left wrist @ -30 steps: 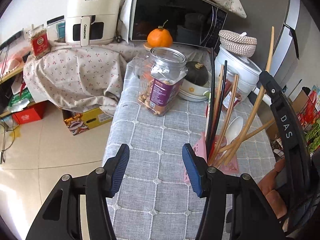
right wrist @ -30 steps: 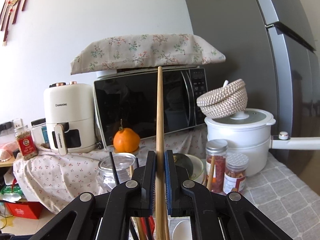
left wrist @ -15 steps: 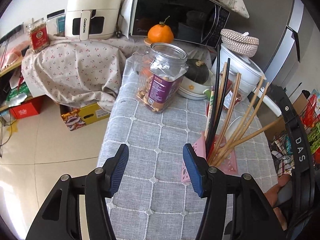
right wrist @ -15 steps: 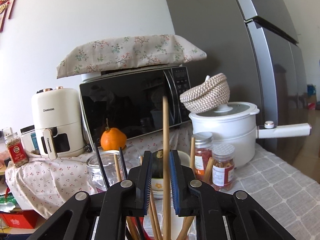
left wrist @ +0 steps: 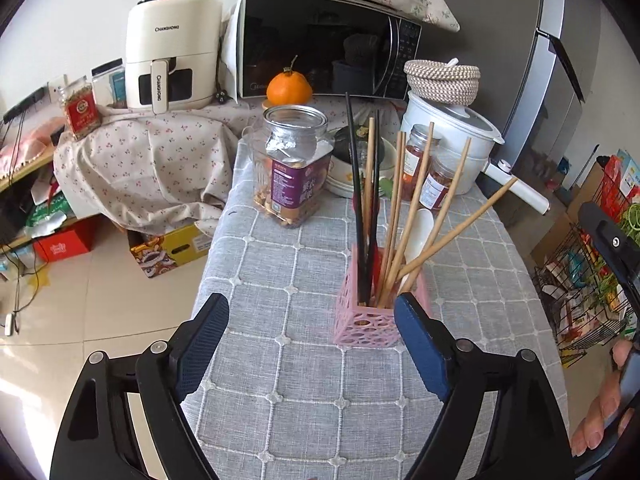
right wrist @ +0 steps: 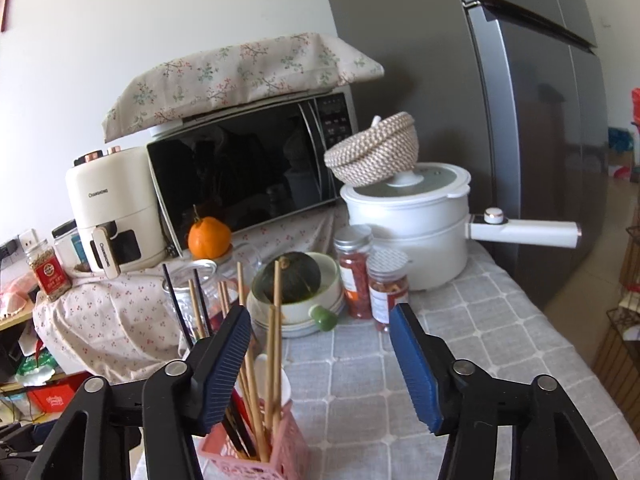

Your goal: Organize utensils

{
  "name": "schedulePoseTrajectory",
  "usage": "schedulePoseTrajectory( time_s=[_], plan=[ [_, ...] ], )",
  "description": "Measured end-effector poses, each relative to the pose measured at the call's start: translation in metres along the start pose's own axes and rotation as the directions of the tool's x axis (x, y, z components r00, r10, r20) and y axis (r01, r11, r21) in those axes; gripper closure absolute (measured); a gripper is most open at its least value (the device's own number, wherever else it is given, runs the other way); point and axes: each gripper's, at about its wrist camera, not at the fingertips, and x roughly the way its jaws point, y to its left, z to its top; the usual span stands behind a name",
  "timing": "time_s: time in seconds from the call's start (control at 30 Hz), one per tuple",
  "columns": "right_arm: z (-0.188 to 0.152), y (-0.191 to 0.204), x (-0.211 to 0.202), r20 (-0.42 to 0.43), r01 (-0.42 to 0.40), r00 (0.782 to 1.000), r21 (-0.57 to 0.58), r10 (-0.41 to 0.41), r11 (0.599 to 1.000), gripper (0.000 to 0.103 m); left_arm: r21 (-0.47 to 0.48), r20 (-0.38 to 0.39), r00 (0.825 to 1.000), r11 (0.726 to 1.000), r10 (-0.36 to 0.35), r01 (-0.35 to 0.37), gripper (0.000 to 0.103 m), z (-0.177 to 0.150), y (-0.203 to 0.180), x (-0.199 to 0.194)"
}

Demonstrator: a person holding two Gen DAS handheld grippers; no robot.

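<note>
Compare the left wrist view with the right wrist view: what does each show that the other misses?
Only the left wrist view shows the yellow cardboard box on the tiled floor and the person's hand at the right edge. Only the right wrist view shows the white pot's long handle in full. Both share the pink lattice utensil holder with wooden chopsticks, the orange fruit, and open jaws.

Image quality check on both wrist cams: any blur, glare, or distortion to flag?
Left wrist: sharp throughout, strong fisheye bending at the fridge edge, black corner vignette, sunlit glare on the floor tiles at lower left. Right wrist: background crisp, but the wooden chopsticks and pink holder close to the lens look soft; faint reflections on the microwave door.
</note>
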Motion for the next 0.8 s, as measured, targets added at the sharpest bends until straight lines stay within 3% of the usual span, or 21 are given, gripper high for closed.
schedulePoseTrajectory(
  time_s=[0.2,0.4,0.53,0.8],
  plan=[
    [-0.002,-0.035,-0.023,-0.167,0.047,0.985,0.036,-0.040,0.998,0.018,0.084,0.043,0.999,0.996,0.013,-0.017,0.003,-0.019,-0.037,-0.034],
    [-0.010,-0.046,-0.047,-0.233,0.053,0.970,-0.054,-0.064,0.997,0.004,0.160,0.100,0.995,0.986,0.028,-0.044,0.000,-0.032,-0.066,-0.062],
    [-0.016,-0.052,-0.049,-0.266,0.074,0.959,-0.095,-0.097,0.993,0.002,0.165,0.119,0.993,0.985,0.028,-0.048,0.000,-0.038,-0.075,-0.067],
    [-0.021,-0.063,-0.043,-0.285,0.125,0.945,-0.142,-0.161,0.982,0.001,0.147,0.083,0.996,0.989,0.022,-0.034,0.000,-0.039,-0.079,-0.051]
  ],
)
